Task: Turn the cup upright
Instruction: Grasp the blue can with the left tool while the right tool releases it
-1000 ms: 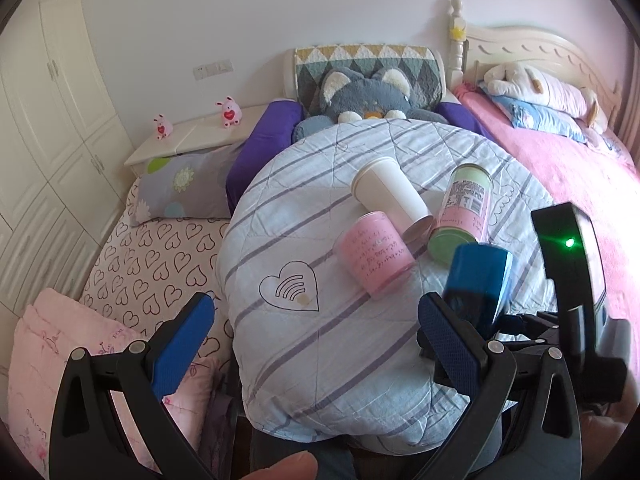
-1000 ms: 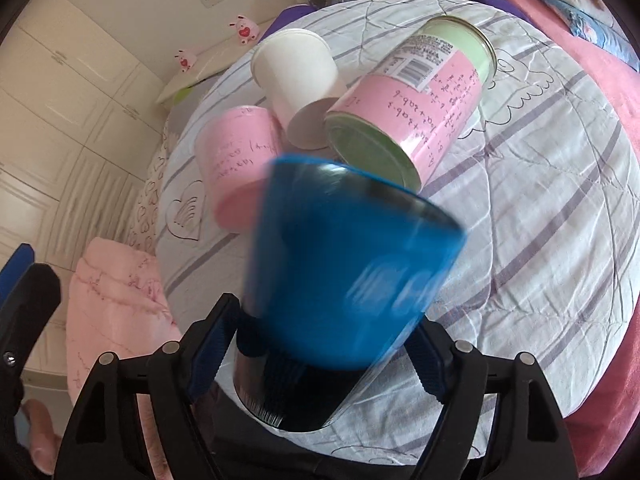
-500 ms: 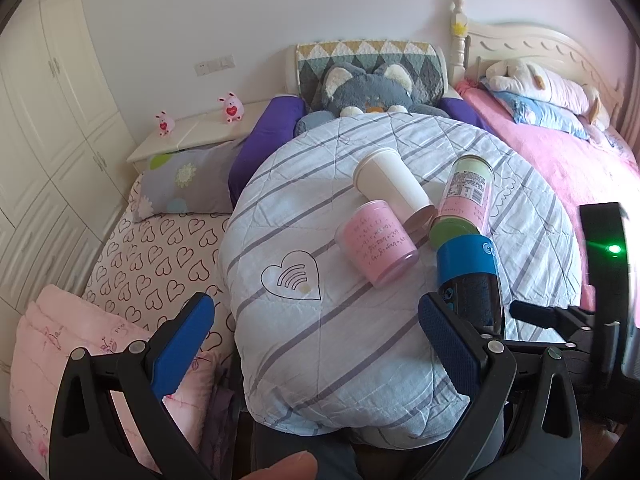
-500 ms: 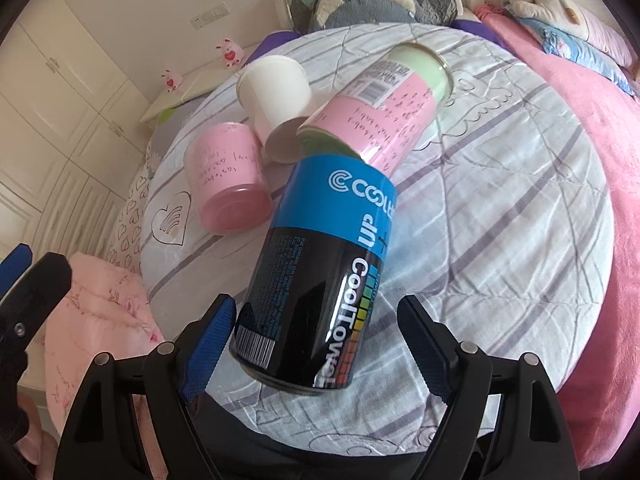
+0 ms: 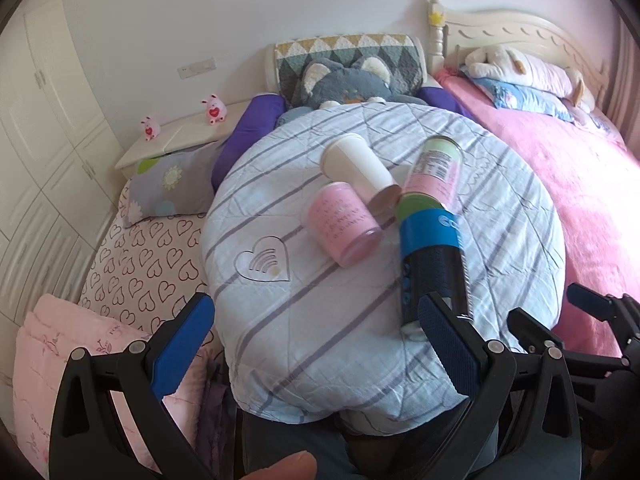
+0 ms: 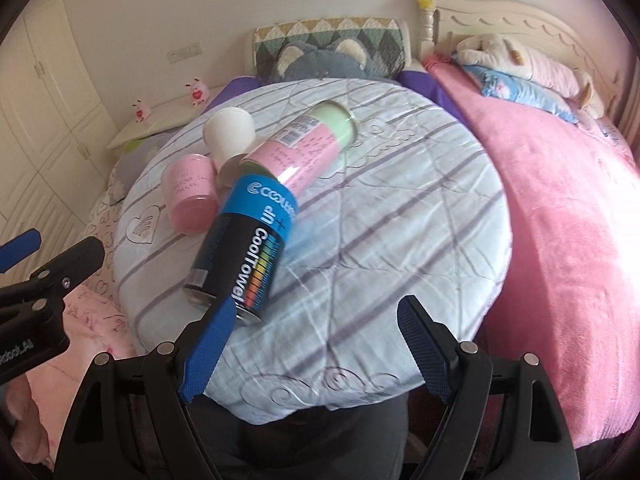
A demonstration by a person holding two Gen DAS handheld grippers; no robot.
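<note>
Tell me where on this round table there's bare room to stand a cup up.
The right half of the striped tablecloth, between the blue-and-black can and the pink bed, is bare, as is the near-left part around the heart print. It's crowded at the centre-back: pink cup, white cup, pink-and-green can cluster together.

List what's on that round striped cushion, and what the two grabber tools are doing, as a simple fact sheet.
surface: round striped cushion
blue-and-black can: on its side, nearest the grippers
pink-and-green can: on its side
white cup: tipped over
pink cup: tipped over
left gripper: open, holding nothing
right gripper: open, holding nothing
</note>
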